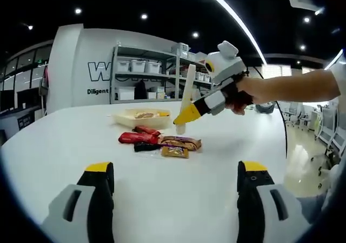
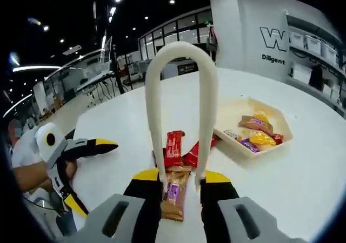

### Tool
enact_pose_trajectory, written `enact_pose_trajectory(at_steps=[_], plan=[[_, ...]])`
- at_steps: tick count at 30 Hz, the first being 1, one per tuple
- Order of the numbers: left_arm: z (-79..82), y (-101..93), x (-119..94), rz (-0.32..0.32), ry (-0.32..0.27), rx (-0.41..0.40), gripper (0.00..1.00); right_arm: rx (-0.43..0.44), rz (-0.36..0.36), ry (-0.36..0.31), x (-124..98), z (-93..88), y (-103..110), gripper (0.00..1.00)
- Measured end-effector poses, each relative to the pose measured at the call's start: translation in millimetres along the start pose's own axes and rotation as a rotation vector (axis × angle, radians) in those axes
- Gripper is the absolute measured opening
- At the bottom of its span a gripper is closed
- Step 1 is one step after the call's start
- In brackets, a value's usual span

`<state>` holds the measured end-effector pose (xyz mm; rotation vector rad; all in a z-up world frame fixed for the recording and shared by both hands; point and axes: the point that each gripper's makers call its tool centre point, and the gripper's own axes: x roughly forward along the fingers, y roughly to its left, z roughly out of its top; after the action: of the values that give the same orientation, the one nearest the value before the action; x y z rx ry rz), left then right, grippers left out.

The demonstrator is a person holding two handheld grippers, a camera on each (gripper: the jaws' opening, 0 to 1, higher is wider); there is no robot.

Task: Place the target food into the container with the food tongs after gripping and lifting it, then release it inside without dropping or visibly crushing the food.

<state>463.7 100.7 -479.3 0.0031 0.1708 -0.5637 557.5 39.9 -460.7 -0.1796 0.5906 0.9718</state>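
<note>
gleaming white table (image 1: 162, 194) beneath dark spotlit ceiling (image 1: 135, 5), shelving (image 1: 146, 73) behind

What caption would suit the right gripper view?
Right gripper holding cream food tongs over wrapped snack bars on a white table, beside a snack-filled tray.

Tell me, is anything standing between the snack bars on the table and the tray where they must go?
Nothing visible does. The wrapped snack bars lie on the white table beside the cream hexagonal tray; bare tabletop separates them. The cream tongs, held in the right gripper, are above the bars.
</note>
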Motion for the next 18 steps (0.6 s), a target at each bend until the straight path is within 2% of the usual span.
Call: enact_pose_trajectory(at_steps=[8,11,13,18], plan=[[0.7,0.2,0.4,-0.001,-0.004,-0.001,0.93,-0.024,0.006,0.026,6.5,-8.5,6.8,0.22],[-0.5,-0.1,0.5,0.000,0.002,0.007,0.93,-0.027,0.012,0.058,9.0,-16.3,8.6,0.22],[-0.6,0.1,0.8,-0.001,0.003,0.011,0.93,-0.062,0.010,0.073,11.4,-21.2,8.9,0.22],[-0.7,0.3,0.6,-0.003,0.003,0.005,0.93,-0.060,0.012,0.078,11.6,-20.8,9.5,0.20]])
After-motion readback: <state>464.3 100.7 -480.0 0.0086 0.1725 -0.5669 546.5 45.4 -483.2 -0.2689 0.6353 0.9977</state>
